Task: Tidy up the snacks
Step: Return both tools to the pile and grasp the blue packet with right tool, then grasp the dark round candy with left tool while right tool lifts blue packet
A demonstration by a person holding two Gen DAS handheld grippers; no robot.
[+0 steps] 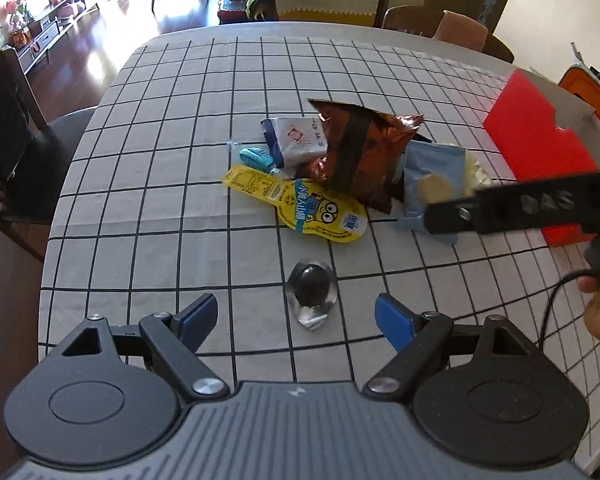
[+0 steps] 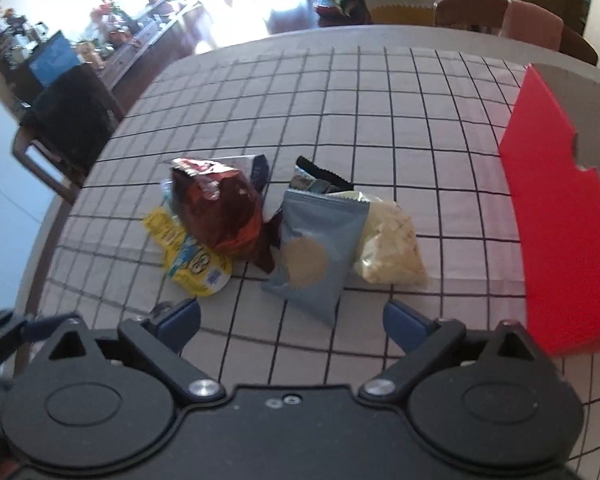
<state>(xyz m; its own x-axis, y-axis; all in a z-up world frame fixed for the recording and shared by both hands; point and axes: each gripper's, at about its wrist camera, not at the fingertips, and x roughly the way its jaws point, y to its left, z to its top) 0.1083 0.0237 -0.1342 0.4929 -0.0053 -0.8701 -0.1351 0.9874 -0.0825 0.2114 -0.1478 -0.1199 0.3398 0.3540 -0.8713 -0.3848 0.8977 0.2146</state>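
A pile of snacks lies mid-table: a brown chip bag (image 1: 364, 152) (image 2: 219, 212), a grey-blue cookie packet (image 1: 424, 192) (image 2: 316, 252), a pale yellow bag (image 2: 388, 248), a yellow Minions pouch (image 1: 312, 208) (image 2: 191, 260), a white-blue packet (image 1: 295, 140) and a teal candy (image 1: 255, 158). A clear-wrapped dark ball (image 1: 312, 292) lies just ahead of my open, empty left gripper (image 1: 295, 316). My right gripper (image 2: 291, 320) is open and empty, just short of the cookie packet. It also shows in the left wrist view (image 1: 520, 208), beside that packet.
A red-and-white open box (image 1: 540, 148) (image 2: 564, 220) stands at the table's right. The checked tablecloth (image 1: 179, 200) covers the table. Chairs stand at the left (image 1: 27, 152) and far edges. A black cable (image 1: 552, 304) trails near the right hand.
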